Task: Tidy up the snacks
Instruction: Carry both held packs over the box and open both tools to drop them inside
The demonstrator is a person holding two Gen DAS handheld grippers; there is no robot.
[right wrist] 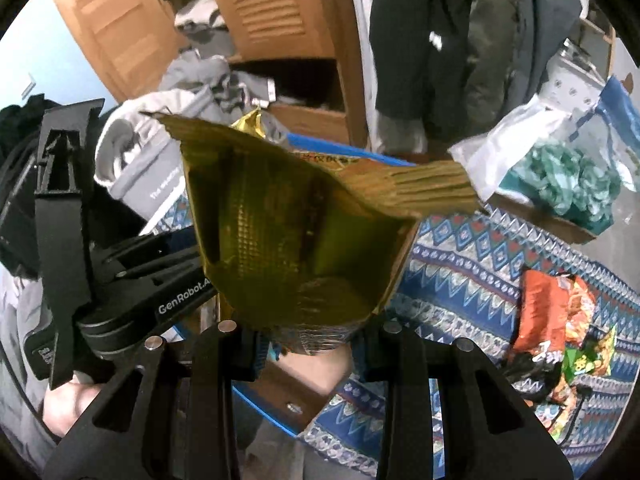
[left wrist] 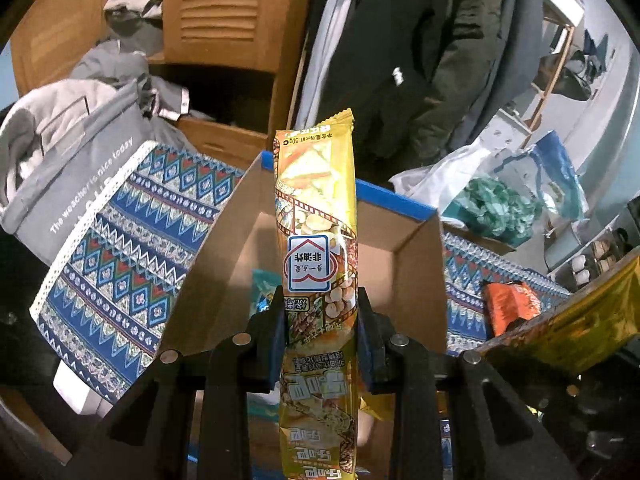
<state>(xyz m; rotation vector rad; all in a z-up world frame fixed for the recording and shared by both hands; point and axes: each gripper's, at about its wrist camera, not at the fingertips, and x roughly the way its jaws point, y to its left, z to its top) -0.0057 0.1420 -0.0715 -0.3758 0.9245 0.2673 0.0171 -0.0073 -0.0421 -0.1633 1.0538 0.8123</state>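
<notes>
Left tool (left wrist: 320, 328) clamps a yellow packet (left wrist: 316, 216) over the box (left wrist: 416, 280). Only the right view shows right tool (right wrist: 308, 344) clamping a gold bag (right wrist: 296, 240), green packet (right wrist: 588, 356) at 4 o'clock.

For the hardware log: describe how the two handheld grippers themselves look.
Both are matte black plastic linkages with round silver pivot pins. The left gripper has blue pads on its fingers. In the right wrist view its body reads "GenRobot.A..." in white, with a bare hand below. The right gripper looks alike.
</notes>
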